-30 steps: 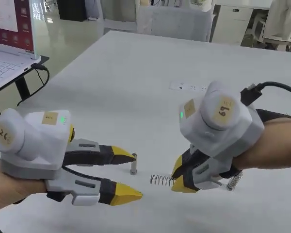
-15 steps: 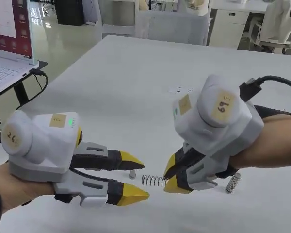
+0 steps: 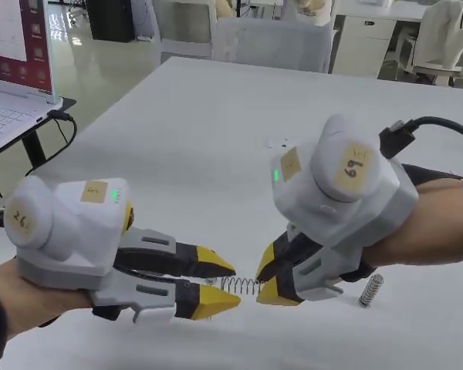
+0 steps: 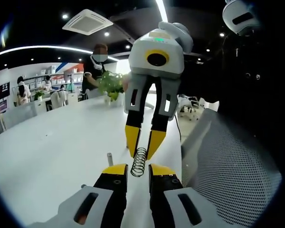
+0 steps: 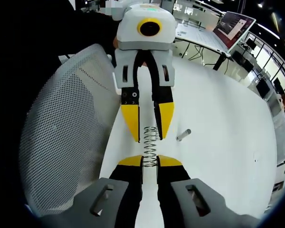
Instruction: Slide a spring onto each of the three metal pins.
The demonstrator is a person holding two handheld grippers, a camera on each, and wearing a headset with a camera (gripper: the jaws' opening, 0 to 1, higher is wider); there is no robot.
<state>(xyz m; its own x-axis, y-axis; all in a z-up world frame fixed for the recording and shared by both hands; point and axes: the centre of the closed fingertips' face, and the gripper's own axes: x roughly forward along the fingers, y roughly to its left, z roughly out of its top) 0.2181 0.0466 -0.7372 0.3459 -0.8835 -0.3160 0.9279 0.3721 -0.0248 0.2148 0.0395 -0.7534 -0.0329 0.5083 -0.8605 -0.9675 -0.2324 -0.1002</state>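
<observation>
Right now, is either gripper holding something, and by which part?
The right gripper holds the spring by one end; its other end sits between the left gripper's open jaws.

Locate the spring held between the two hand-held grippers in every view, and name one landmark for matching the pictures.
Head view: the spring is low centre, between the left hand-held gripper and the right hand-held gripper.
Left gripper view: the spring is low centre, just above that view's own jaws.
Right gripper view: the spring is centre, rising from that view's own jaws.
Shared landmark: the white table beneath it.
</observation>
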